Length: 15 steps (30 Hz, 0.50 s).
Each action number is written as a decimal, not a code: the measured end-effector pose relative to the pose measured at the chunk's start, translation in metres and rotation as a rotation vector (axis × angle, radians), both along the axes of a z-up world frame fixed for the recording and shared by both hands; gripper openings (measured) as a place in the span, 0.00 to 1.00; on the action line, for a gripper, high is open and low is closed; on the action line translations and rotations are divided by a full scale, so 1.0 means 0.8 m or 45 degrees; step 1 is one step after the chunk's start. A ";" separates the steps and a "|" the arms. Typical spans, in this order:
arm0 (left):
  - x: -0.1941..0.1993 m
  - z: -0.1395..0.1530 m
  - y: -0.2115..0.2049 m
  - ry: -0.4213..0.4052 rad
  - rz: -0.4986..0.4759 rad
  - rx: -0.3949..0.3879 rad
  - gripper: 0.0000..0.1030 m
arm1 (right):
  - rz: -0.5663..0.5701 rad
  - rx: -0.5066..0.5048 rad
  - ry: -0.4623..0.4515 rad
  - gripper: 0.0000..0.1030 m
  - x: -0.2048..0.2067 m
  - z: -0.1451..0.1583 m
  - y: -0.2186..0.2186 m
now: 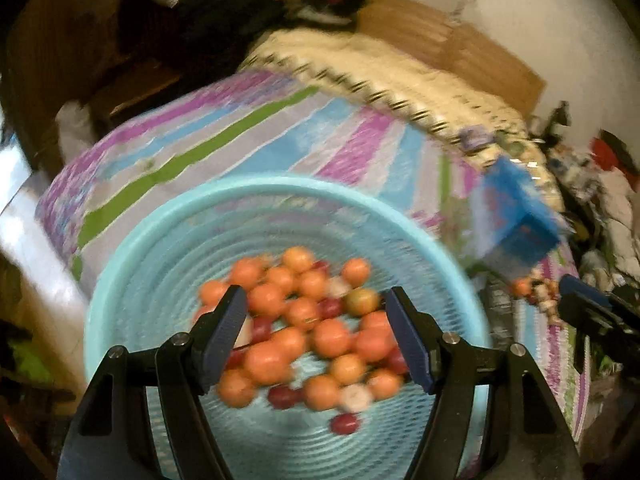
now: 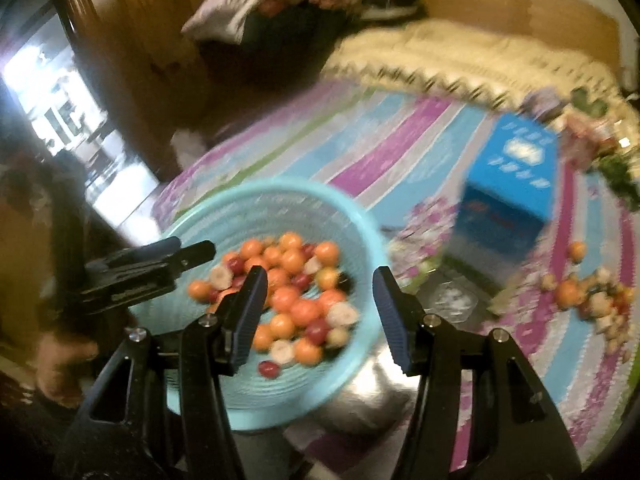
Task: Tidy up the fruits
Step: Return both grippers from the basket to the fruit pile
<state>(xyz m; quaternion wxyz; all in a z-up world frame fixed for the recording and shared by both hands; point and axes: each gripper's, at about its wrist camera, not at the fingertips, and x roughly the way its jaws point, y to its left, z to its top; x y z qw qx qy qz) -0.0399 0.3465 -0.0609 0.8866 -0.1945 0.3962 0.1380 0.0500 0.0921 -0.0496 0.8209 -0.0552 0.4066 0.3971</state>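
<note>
Both the left hand-held gripper (image 1: pixel 316 336) and the right hand-held gripper (image 2: pixel 320 312) hung with jaws apart and empty above the blue basket (image 1: pixel 132 264) of fruits (image 1: pixel 304 332) near the bed's (image 1: pixel 248 136) front edge; more loose fruits (image 2: pixel 588 300) lay toward its right edge.

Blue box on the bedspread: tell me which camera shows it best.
The right wrist view. There the blue box shows its top and one side, blurred white marks included, beyond the basket. The left wrist view catches it only near the right edge, smaller and more smeared.
</note>
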 end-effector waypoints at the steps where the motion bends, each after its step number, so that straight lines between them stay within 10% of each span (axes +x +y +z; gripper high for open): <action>1: 0.005 0.012 -0.021 -0.048 -0.059 0.014 0.71 | -0.023 0.003 -0.024 0.56 -0.003 -0.001 -0.011; 9: 0.039 0.062 -0.207 -0.262 -0.551 0.044 0.72 | -0.337 -0.064 0.035 0.63 -0.023 -0.064 -0.160; 15: 0.087 0.026 -0.341 -0.204 -0.838 -0.074 0.74 | -0.558 -0.099 0.103 0.65 -0.034 -0.100 -0.263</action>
